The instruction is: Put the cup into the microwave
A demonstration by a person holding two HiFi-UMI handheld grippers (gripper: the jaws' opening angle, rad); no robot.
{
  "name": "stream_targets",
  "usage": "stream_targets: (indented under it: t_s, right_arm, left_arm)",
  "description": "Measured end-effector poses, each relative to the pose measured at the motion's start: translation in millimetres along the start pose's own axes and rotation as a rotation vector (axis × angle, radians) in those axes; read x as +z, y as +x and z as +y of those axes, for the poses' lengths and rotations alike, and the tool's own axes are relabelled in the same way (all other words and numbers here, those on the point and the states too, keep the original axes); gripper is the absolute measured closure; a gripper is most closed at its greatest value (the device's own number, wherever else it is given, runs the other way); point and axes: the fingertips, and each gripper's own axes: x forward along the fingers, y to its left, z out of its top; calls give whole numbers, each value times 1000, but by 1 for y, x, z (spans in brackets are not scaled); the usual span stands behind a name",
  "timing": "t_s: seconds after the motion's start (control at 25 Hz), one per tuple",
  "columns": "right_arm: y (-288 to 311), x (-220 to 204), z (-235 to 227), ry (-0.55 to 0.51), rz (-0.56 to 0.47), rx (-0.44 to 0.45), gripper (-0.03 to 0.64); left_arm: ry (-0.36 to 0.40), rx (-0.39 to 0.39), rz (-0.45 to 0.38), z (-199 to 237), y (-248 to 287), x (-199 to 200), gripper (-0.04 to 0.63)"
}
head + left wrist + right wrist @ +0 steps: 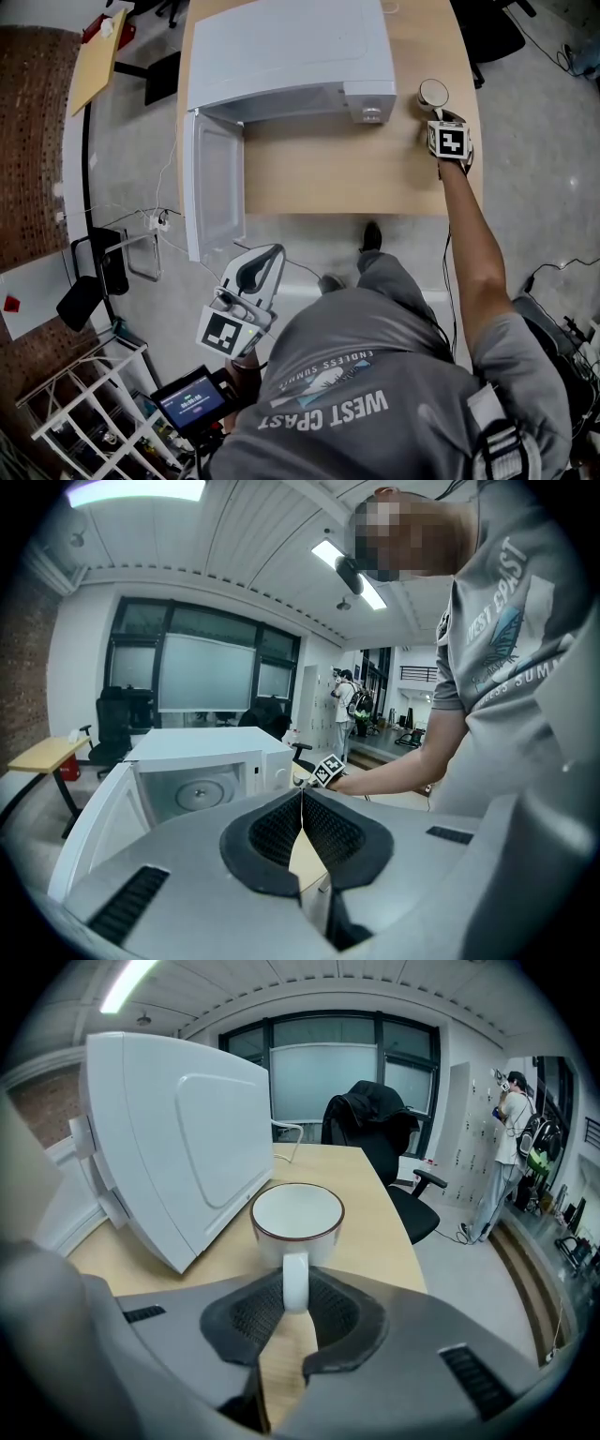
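Desk [356,178]: cup [296,1215] empty; microwave [281,56] open, turntable [200,794] inside.

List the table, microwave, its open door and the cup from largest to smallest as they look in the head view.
1. table, though the microwave covers part of it
2. microwave
3. door
4. cup, clearly the smallest
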Motion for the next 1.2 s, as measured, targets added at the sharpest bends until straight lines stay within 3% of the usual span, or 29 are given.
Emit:
stream_targets:
  t_s: [0.48, 1.2]
  right_arm:
    - [-45, -20, 5, 39, -59, 54, 546]
    - [-222, 39, 43, -28, -293, 121, 545]
  left_arm:
    - [39, -15, -15, -22, -11, -2, 574]
    - [116, -62, -132, -42, -39, 21, 574]
